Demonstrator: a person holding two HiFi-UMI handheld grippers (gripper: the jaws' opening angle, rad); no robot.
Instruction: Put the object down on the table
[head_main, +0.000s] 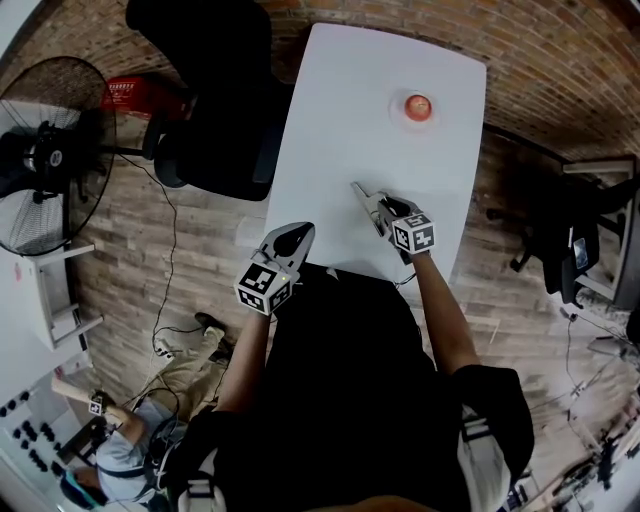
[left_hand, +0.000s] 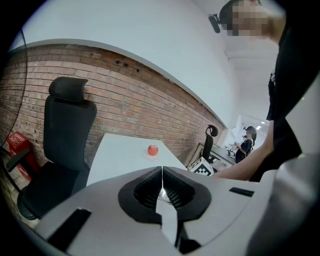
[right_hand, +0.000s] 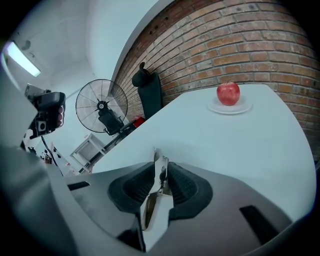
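Presently, the task stands at the release step. The right hand-held gripper (right_hand: 160, 165) is low over the near half of the white surface (head_main: 340, 130), with a thin, shiny metal piece (right_hand: 161, 175) standing upright between its jaws. What kind of utensil it is cannot be made out. The jaws are parted, and the piece lies against one pad and close beside the other. On this evidence the grip is judged slack rather than clamping. No view shows whether the lower end of the piece already rests on the surface.

The left hand-held gripper (left_hand: 162, 175) is clenched, pads together with nothing between them. It is held off the near edge of the surface and plays no part at this point.

A red apple (head_main: 417, 107) on a small plate (right_hand: 245, 107) sits at the far end, well apart from the work.

Assessment: the put-down is nearly complete. The next move calls for the jaws to be spread fully clear of the piece. The right hand-held gripper should then be drawn straight back along its own line, so that neither pad drags or tips the piece. The risk is a thin item catching on a ribbed pad.
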